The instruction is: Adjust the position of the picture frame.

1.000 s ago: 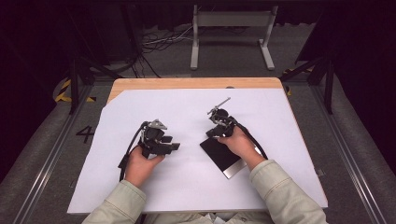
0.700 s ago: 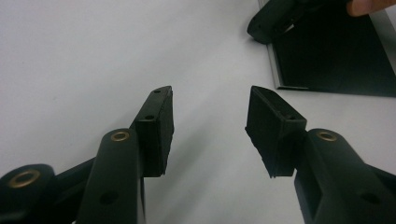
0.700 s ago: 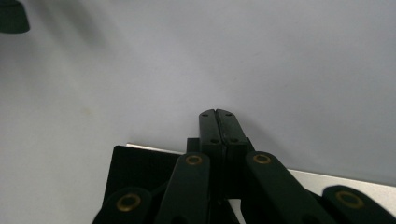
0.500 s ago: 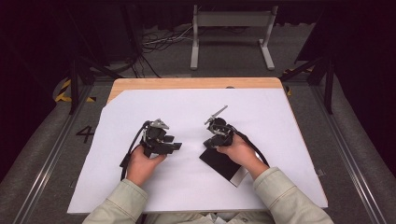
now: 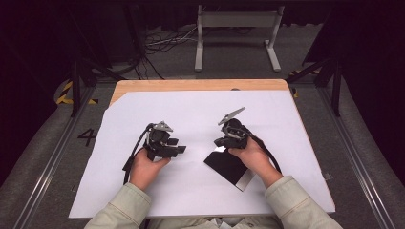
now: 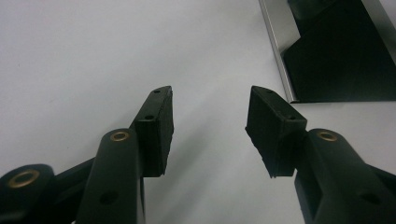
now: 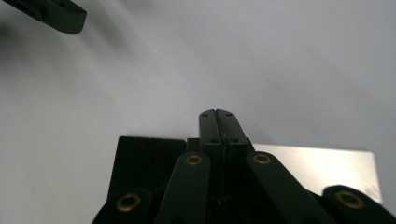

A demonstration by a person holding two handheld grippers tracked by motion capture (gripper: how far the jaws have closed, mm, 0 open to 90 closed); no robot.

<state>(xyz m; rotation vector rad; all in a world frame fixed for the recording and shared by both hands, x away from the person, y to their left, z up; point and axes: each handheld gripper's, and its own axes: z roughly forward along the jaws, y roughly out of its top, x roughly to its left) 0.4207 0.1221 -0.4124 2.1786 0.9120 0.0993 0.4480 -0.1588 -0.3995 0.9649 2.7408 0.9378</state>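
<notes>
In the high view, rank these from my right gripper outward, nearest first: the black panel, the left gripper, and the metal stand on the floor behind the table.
1. Black panel: right beside the right gripper, just under it toward the person.
2. Left gripper: farther off, across the white sheet at the left.
3. Metal stand: farthest, on the floor beyond the table's far edge.

I note a flat black rectangular panel with a bright silver metal edge (image 5: 228, 165) lying on the plain white sheet (image 5: 191, 105). Beyond the sheet, a pale wooden tabletop strip (image 5: 200, 85) shows. Both sleeves are light beige.
</notes>
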